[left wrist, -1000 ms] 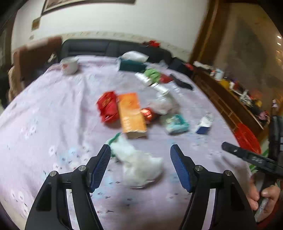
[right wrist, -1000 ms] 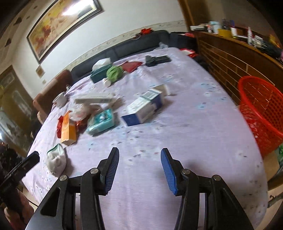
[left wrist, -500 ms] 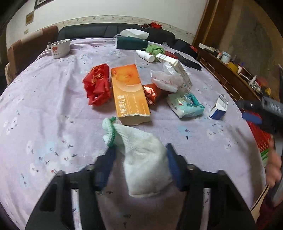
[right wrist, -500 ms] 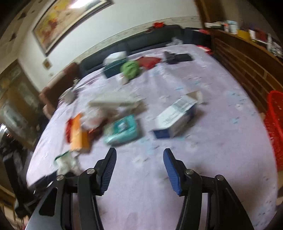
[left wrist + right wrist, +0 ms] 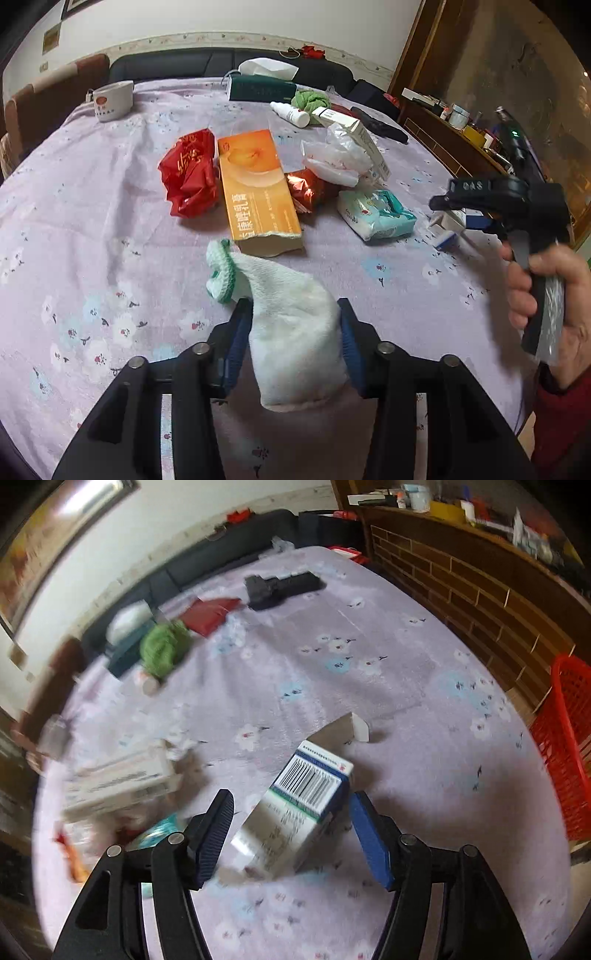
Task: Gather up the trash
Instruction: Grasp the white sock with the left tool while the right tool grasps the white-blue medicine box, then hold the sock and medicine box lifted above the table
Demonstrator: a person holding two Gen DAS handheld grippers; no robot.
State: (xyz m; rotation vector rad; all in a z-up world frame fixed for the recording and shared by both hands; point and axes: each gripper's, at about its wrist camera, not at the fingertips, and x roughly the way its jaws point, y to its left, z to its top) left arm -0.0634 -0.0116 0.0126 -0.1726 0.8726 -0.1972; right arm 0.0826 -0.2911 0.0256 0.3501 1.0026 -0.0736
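Tablecloth (image 5: pixel 92 229) lilac with small floral print – sock (image 5: pixel 291 332) between left tongs white, mint cuff; box (image 5: pixel 299 808) between right tongs white-blue, barcode; basket (image 5: pixel 569 746) far right red.

The left gripper (image 5: pixel 293 341) is closing on a white sock (image 5: pixel 291 328) with a green cuff, and both blue pads (image 5: pixel 236 339) are pressing on its sides. The sock is lying on a table with a lilac flowered cloth (image 5: pixel 92 229). Just behind the sock an orange box (image 5: pixel 256 188) is lying flat, and a crumpled red wrapper (image 5: pixel 190 171) is touching its left side. To the right of the box a pack of tissues (image 5: pixel 375 214) is lying near a clear plastic bag (image 5: pixel 336 158). At the right edge a hand (image 5: pixel 546 291) is holding the right gripper (image 5: pixel 454 201) above a small blue and white carton (image 5: pixel 448 227). A white cup (image 5: pixel 112 99) is standing far back on the left.
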